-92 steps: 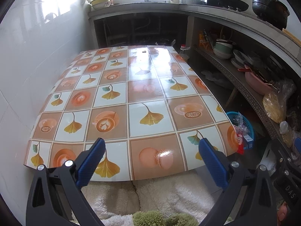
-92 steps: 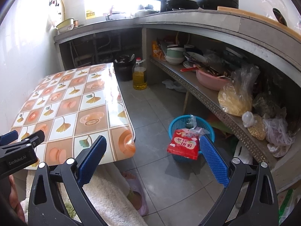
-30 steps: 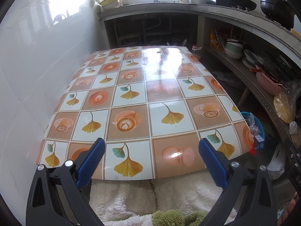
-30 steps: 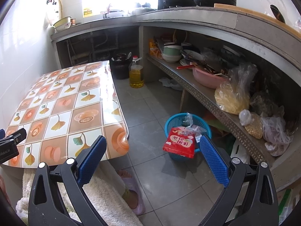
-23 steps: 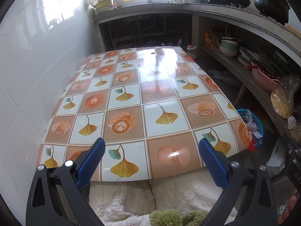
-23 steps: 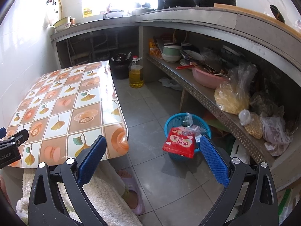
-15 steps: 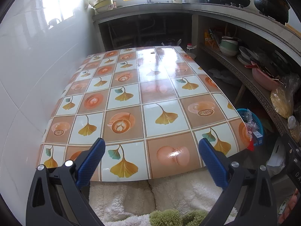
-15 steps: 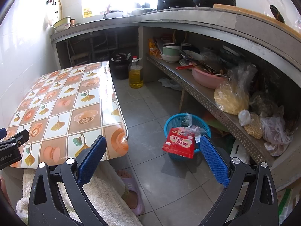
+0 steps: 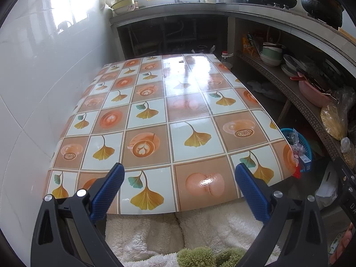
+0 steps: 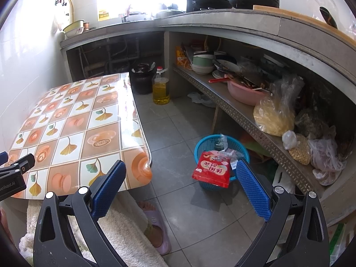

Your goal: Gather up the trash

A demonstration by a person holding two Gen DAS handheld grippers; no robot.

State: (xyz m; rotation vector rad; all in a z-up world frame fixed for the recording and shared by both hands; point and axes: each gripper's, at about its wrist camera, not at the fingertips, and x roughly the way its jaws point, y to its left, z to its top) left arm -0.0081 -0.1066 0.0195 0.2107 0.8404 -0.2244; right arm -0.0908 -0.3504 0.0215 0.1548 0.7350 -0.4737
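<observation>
I hold the left gripper [image 9: 178, 188] level over the near edge of the tabletop [image 9: 189, 113], fingers spread and empty. My right gripper [image 10: 180, 185] tilts floorward, fingers spread, facing the red wrapper [image 10: 212, 171] draped on the blue basket [image 10: 201, 143].

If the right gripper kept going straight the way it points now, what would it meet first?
Probably the grey floor tiles between the table and the blue basket; the open right gripper aims into that gap. Depth is unclear, so the basket could come first.

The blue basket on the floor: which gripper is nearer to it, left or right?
Right. The right gripper hangs open above the floor, facing the blue basket. The left gripper is over the table's near edge, the basket beyond its right side.
</observation>
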